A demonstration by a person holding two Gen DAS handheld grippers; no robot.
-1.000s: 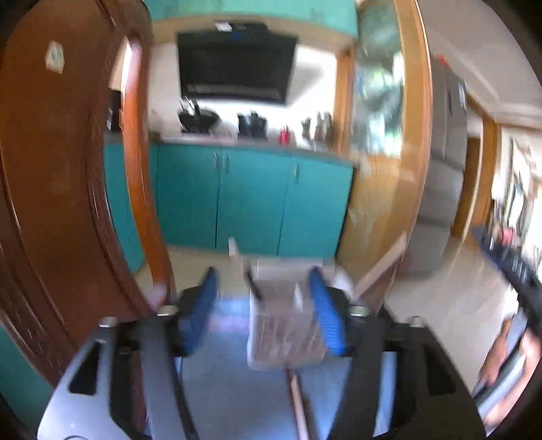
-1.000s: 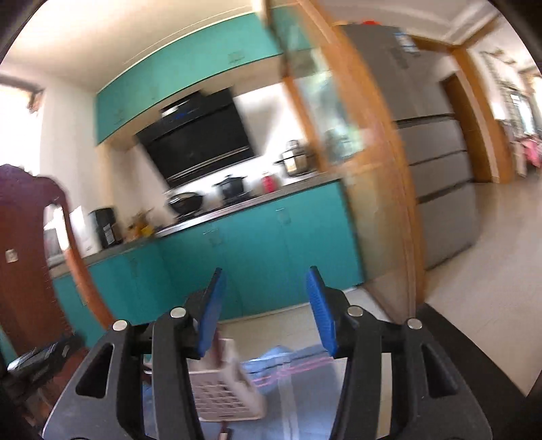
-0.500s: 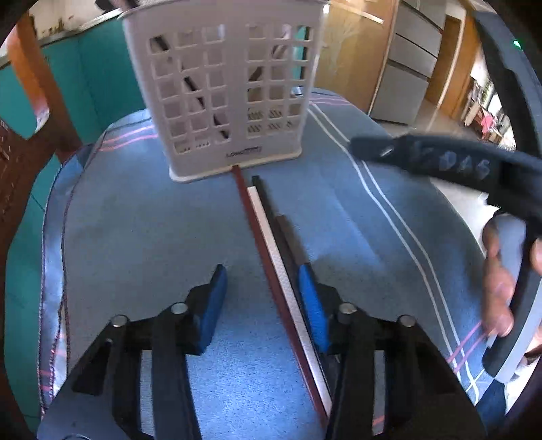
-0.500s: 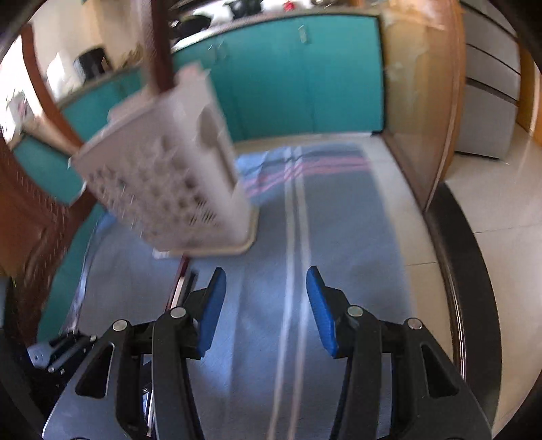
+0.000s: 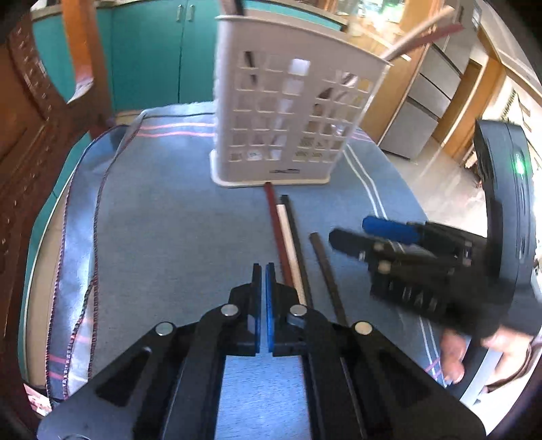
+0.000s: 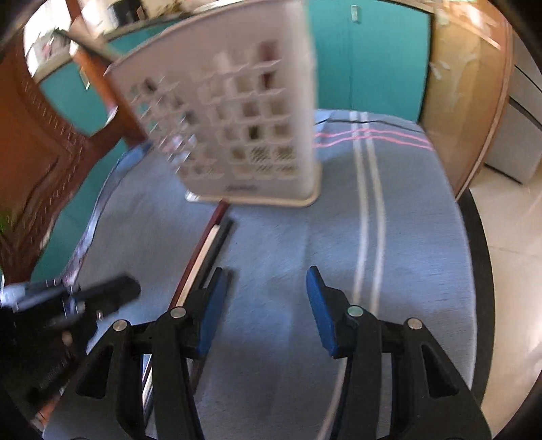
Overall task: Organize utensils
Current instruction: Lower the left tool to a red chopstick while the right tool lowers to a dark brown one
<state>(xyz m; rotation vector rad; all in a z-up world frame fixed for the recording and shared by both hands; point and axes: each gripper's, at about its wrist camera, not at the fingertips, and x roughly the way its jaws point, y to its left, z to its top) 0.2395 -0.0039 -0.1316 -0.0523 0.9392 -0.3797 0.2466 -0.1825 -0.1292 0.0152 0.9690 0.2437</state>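
I am holding the left gripper (image 5: 261, 267) low over the blue striped tablecloth (image 5: 162, 216); its jaws are pressed together with nothing between them, just left of the chopsticks. The right gripper (image 6: 262, 287) is hanging with its blue pads apart and only cloth between them, gripping nothing. Four chopsticks are lying loose on the cloth: a dark red one (image 5: 276, 223), a cream one (image 5: 288, 237) and a black one (image 5: 296, 233) side by side, the red tip touching the base of the white slotted utensil holder (image 5: 288, 115), and a dark brown one (image 5: 325, 267) slightly apart, toward the right gripper. The holder is standing upright, with more sticks (image 5: 420, 28) leaning out of its top.
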